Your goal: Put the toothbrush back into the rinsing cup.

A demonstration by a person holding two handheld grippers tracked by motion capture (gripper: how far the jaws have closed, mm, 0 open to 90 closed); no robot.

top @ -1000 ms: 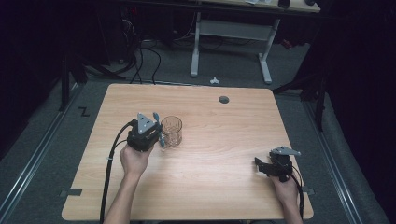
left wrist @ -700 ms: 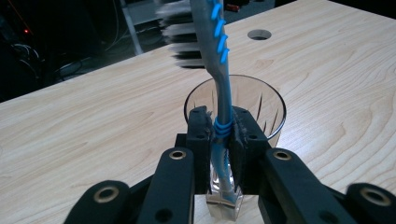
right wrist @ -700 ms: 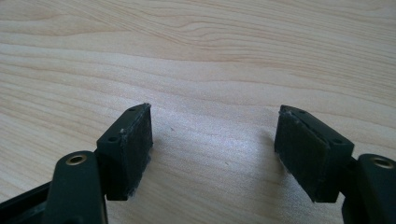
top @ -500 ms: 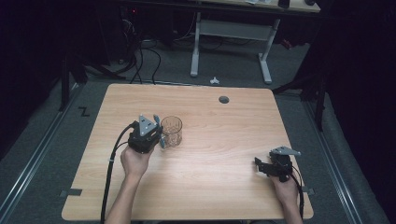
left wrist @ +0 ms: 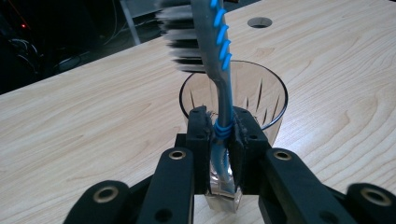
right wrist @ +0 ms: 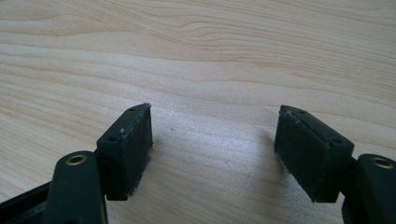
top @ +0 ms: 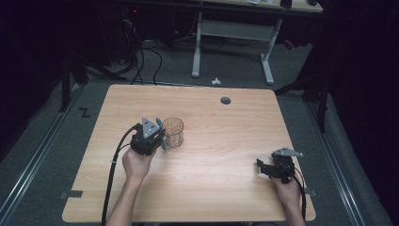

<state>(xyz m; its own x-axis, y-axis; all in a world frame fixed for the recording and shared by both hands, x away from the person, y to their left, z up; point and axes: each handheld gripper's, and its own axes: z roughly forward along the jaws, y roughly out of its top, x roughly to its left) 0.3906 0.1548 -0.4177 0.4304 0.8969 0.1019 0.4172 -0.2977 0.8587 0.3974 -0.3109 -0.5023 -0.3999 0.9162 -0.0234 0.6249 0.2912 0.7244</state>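
Note:
A clear ribbed glass (top: 172,132) stands left of centre on the wooden table (top: 235,122). My left gripper (top: 160,135) is just left of it, shut on a grey toothbrush with blue grips. In the left gripper view the toothbrush (left wrist: 217,70) stands upright between the pads, bristles facing left, in front of the glass (left wrist: 261,98) and higher than its rim. My left gripper (left wrist: 219,135) pinches the handle low down. My right gripper (top: 260,165) rests near the table's front right, jaws wide apart. In the right gripper view my right gripper (right wrist: 212,140) has only bare wood between its pads.
A round cable hole (top: 226,100) sits near the table's far edge. Behind the table are a white desk frame (top: 230,42), cables on the dark floor and a small white object (top: 216,81). A cable (top: 113,174) trails from the left gripper toward the front edge.

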